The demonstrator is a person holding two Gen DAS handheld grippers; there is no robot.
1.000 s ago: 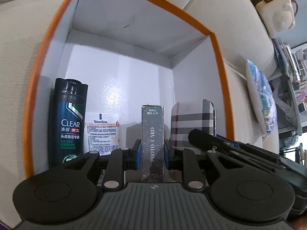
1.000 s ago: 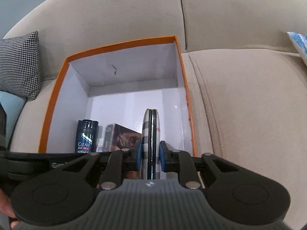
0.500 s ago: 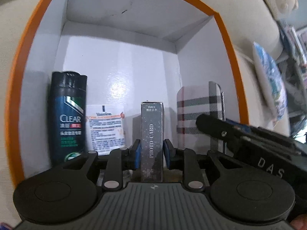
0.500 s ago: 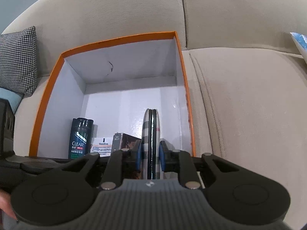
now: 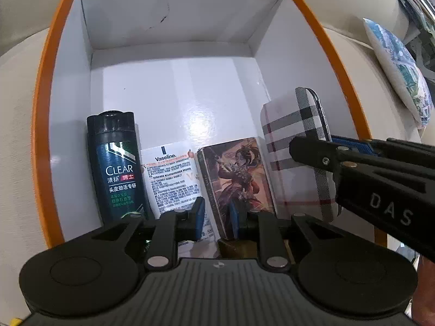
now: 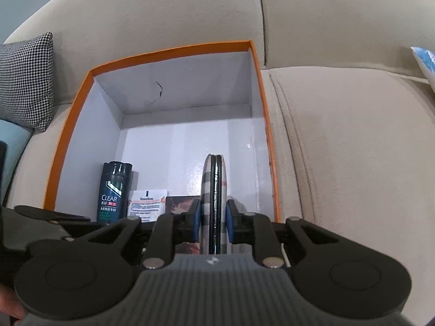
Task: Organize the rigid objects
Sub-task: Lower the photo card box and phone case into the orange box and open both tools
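Note:
A white box with an orange rim sits on a beige sofa. On its floor, from left to right, are a dark CLEAR shampoo bottle, a white Vaseline packet and a photo card box. My left gripper is closing its jaws on the lower end of the photo card box, whose picture face shows. My right gripper is shut on a plaid case standing on edge by the right wall. One of its fingers crosses the case.
The back half of the box floor is bare. A houndstooth pillow lies left of the box and a blue patterned pillow to its right. The sofa seat stretches to the right, with the backrest just behind the box.
The photo card box showed its narrow lettered side upright between the left jaws; now it is turned and its picture face shows. The left view has rolled and looks deeper into the box. The right gripper is unchanged.

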